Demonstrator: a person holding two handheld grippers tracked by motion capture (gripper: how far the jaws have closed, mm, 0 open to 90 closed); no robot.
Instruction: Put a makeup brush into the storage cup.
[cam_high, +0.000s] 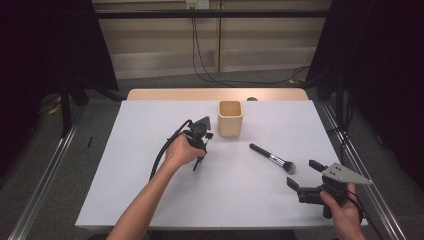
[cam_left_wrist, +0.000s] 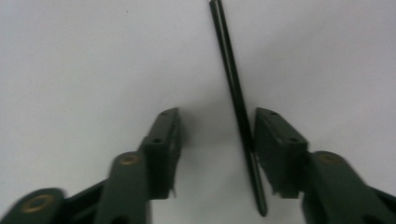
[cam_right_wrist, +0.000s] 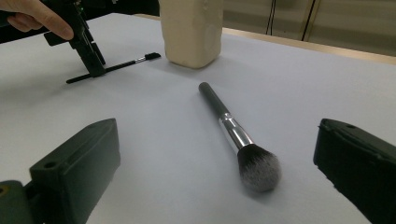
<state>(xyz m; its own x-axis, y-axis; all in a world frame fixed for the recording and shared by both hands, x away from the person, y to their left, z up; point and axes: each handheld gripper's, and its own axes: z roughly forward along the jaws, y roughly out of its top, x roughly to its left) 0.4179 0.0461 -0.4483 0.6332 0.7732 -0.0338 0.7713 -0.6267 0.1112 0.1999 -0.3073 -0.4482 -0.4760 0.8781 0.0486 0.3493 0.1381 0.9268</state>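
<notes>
On the table, at 9 o'clock of the cup, the left gripper points down with its jaws half closed around a thin brush; one jaw touches it, so it is not gripped yet. The right gripper waits wide open, holding nothing, near the thick brush. Both brushes lie outside the cup.

place: lab-style recording bay, not a home
table: white sheet over a wooden top, bare staging
surround: black curtains both sides, metal rails along the grey carpet floor
back: plain panel wall, wall socket, loose cables trailing down
props: cream cup, makeup brush
</notes>
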